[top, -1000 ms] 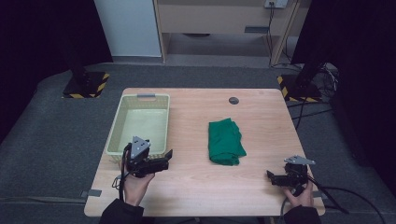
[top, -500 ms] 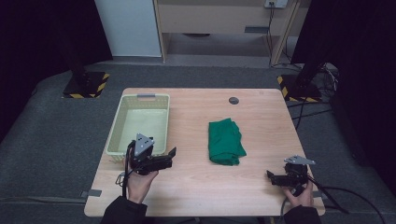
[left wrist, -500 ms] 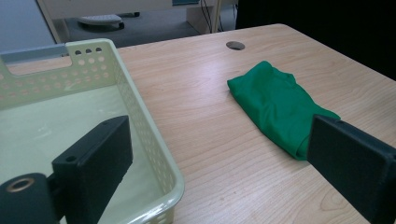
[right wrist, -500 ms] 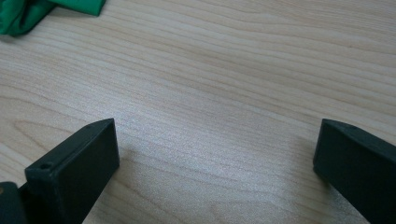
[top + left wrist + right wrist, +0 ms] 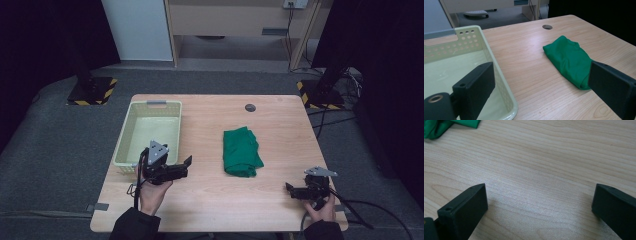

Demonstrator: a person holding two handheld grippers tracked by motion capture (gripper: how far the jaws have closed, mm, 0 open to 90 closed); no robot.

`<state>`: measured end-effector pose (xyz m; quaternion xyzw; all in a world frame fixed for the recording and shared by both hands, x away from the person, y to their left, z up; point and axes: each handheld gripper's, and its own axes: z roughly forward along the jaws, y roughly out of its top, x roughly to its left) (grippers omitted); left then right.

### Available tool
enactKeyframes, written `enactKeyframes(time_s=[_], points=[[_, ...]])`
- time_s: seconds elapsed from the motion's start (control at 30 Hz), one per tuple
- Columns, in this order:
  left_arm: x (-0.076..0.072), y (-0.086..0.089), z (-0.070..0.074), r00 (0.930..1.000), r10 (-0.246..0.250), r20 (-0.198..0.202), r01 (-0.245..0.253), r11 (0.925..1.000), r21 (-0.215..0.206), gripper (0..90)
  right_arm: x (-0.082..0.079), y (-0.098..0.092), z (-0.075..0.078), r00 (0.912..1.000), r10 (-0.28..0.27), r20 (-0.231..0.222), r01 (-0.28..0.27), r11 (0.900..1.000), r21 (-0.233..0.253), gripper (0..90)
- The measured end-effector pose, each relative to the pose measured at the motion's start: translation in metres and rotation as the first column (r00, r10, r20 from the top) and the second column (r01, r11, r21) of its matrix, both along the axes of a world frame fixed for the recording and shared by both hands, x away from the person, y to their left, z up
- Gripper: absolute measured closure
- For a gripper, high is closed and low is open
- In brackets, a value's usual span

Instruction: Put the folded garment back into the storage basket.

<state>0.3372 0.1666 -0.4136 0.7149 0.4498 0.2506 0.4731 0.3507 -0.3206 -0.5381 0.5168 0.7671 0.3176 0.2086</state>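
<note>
Left tool (image 5: 186,166): jaws wide apart, nothing between them, held just beside the near right corner of the basket (image 5: 126,137) and aimed across the bench (image 5: 280,130) toward the green cloth (image 5: 241,151). Right tool (image 5: 291,189): jaws also apart and empty, low over bare wood at the near right of the bench, well apart from the cloth.

Cloth: folded into a rough oblong bundle, lying flat mid-bench, to the right of the basket and not touching it. In the left gripper view (image 5: 570,60) soft creases and a rolled near edge are visible.

Handling, as judged: light, limp, no stiffness; will sag and may unfold if lifted by a single layer. Not fragile, not slippery against the wood grain.

Grip point: likely best across the thick near fold, pinching all layers together, jaws pressed down to the bench surface before closing. A corner grip risks the bundle opening out.

Basket appears empty.
</note>
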Motion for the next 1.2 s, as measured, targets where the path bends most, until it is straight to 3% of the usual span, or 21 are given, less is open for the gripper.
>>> enactKeyframes(time_s=[1.2], points=[[0.02, -0.035, 0.006, 0.9979, -0.063, 0.012, 0.063, 0.998, -0.004, 7.7, 0.0, 0.0, 0.0, 1.0, 0.0, 0.0, 0.0, 1.0, 0.0, 0.2]])
